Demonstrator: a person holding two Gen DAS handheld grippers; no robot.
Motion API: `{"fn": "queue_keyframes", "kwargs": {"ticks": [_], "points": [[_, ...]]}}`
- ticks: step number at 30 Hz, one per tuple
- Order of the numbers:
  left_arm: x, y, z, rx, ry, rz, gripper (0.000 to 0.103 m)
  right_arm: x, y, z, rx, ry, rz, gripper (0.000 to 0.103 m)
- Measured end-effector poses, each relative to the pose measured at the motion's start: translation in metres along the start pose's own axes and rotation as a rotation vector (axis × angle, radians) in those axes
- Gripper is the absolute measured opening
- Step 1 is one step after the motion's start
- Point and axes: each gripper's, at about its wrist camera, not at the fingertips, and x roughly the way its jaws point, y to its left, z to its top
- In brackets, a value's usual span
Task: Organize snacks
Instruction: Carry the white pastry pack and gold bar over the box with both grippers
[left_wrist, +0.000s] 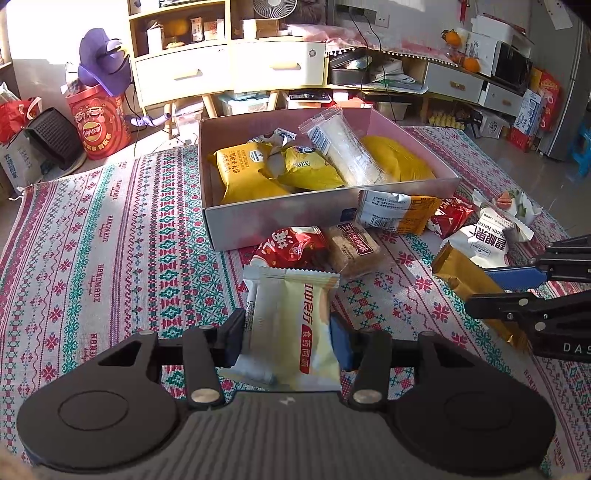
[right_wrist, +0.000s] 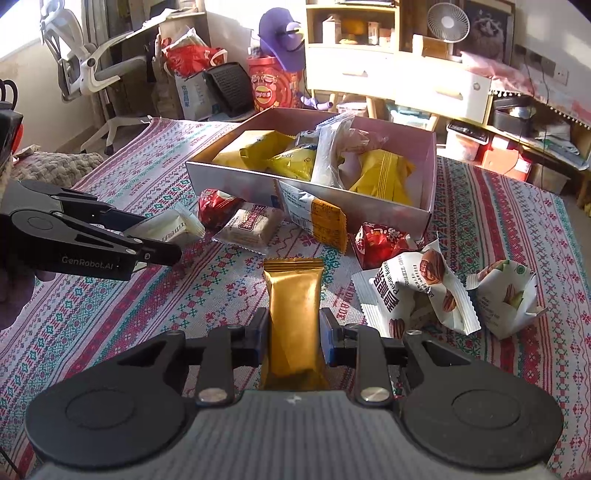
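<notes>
In the left wrist view my left gripper (left_wrist: 288, 332) is shut on a cream snack packet (left_wrist: 295, 302) with an orange label, held just above the patterned cloth. My right gripper (right_wrist: 294, 328) is shut on a gold foil packet (right_wrist: 293, 291), upright between its pads. Each gripper shows in the other's view: the right gripper (left_wrist: 517, 291) at the right edge, the left gripper (right_wrist: 155, 243) at the left. Ahead stands an open cardboard box (left_wrist: 258, 229) holding yellow packets (left_wrist: 247, 173) and a long white packet (left_wrist: 347, 155).
Loose snacks lie in front of the box: a red packet (left_wrist: 291, 247), a brown cracker packet (left_wrist: 352, 249), a white-and-orange packet (left_wrist: 399, 214), and pecan packets (right_wrist: 417, 291) at the right. Shelves, drawers and bags stand beyond the cloth's far edge.
</notes>
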Motion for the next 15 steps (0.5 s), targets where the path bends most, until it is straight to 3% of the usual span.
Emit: {"fn": "queue_keyframes", "kwargs": {"ticks": [15], "points": [[-0.015,0.002,0.024,-0.059,-0.064,-0.028,0.054,-0.016,-0.005,0.026,0.057,-0.094,0.006,0.026]]}}
